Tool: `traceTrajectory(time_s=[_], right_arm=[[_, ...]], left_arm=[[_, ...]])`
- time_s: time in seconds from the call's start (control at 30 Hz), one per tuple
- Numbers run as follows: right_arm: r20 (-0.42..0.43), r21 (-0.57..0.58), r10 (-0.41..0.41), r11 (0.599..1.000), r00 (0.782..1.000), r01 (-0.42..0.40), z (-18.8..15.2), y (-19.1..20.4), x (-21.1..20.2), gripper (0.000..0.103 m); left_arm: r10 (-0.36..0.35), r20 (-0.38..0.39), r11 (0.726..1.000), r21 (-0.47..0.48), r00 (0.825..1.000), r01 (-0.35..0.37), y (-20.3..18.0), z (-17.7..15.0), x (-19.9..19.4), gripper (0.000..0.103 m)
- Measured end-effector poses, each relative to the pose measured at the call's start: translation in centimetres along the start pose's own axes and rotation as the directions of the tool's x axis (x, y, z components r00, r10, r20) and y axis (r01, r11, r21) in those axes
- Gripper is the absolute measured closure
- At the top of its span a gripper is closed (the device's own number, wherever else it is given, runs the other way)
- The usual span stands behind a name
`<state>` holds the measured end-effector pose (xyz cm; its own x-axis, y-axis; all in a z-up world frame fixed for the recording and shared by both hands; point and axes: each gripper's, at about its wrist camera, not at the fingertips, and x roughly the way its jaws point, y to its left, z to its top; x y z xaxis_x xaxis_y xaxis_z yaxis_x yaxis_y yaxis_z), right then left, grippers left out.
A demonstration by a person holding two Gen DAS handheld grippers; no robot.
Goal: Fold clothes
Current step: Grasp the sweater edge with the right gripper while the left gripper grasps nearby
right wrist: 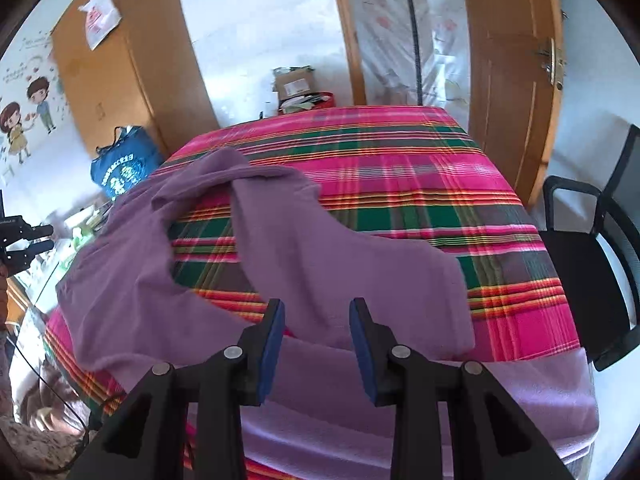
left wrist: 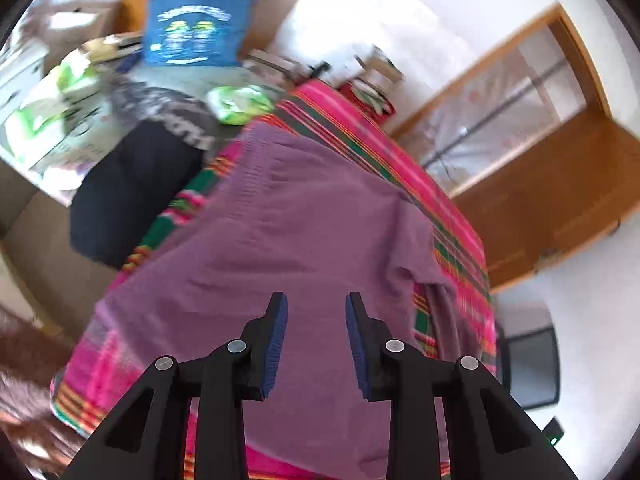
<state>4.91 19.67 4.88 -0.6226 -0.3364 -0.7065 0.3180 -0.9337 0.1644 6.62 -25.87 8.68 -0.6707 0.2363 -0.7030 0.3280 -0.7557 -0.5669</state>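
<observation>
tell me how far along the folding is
Done: purple garment lies on the plaid-covered table, one sleeve thrown across. In hand: nothing; left hand-held gripper and right hand-held gripper are open and empty above it. Left: nearly all folds; it's still rumpled.

Bright daylight — motion blur, fisheye edges

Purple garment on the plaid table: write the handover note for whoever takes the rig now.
Left tool: open, empty, above the purple garment.
Right tool: open, empty, above the same garment.
Garment lies spread on the plaid tablecloth, one sleeve flopped over, lower edge hanging off the near side.
Done: garment laid out and released.
Left: smooth it, fold sleeves in, fold the body.
</observation>
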Motion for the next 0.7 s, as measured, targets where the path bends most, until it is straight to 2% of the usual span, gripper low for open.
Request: traceTrajectory(time_s=[0.13, 0.23, 0.37, 0.47, 0.53, 0.57, 0.67, 0.7], right_arm=[[0.002, 0.001, -0.014, 1.000, 1.000, 0.014, 0.6, -1.0, -1.0, 0.069], [0.026, -0.021, -0.026, 0.999, 0.999, 0.026, 2.0, -1.9, -3.3, 0.069], [0.104, -0.075, -0.084, 0.993, 0.991, 0.092, 5.3, -3.0, -8.6, 0.069], [0.184, -0.124, -0.171, 0.973, 0.968, 0.195, 8.6, -3.3, -12.5, 0.069], [0.232, -0.156, -0.213, 0.955, 0.949, 0.253, 10.7, -3.3, -14.2, 0.069], [0.255, -0.170, -0.230, 0.945, 0.939, 0.278, 11.7, -3.3, -14.9, 0.068], [0.248, -0.174, -0.230, 0.945, 0.941, 0.277, 13.8, -4.0, -13.9, 0.058], [0.217, -0.172, -0.212, 0.953, 0.953, 0.251, 13.9, -4.3, -12.6, 0.058]], left_arm=[[-0.027, -0.093, 0.998, 0.058, 0.995, 0.033, -3.3, 0.2, 2.4, 0.072], [-0.027, -0.120, 0.993, 0.114, 0.992, 0.041, -5.5, 0.4, 3.1, 0.072], [0.002, -0.122, 0.977, 0.211, 0.992, 0.024, -8.9, 1.6, 3.1, 0.072], [0.033, -0.113, 0.953, 0.303, 0.993, 0.003, -11.9, 2.7, 2.9, 0.071], [0.056, -0.110, 0.931, 0.365, 0.992, -0.012, -14.1, 3.5, 3.0, 0.061], [0.074, -0.109, 0.912, 0.410, 0.991, -0.023, -15.4, 3.7, 3.3, 0.057], [0.103, -0.135, 0.864, 0.502, 0.985, -0.021, -18.6, 3.8, 5.3, 0.056], [0.110, -0.148, 0.851, 0.525, 0.983, -0.016, -19.4, 3.7, 6.1, 0.056]])
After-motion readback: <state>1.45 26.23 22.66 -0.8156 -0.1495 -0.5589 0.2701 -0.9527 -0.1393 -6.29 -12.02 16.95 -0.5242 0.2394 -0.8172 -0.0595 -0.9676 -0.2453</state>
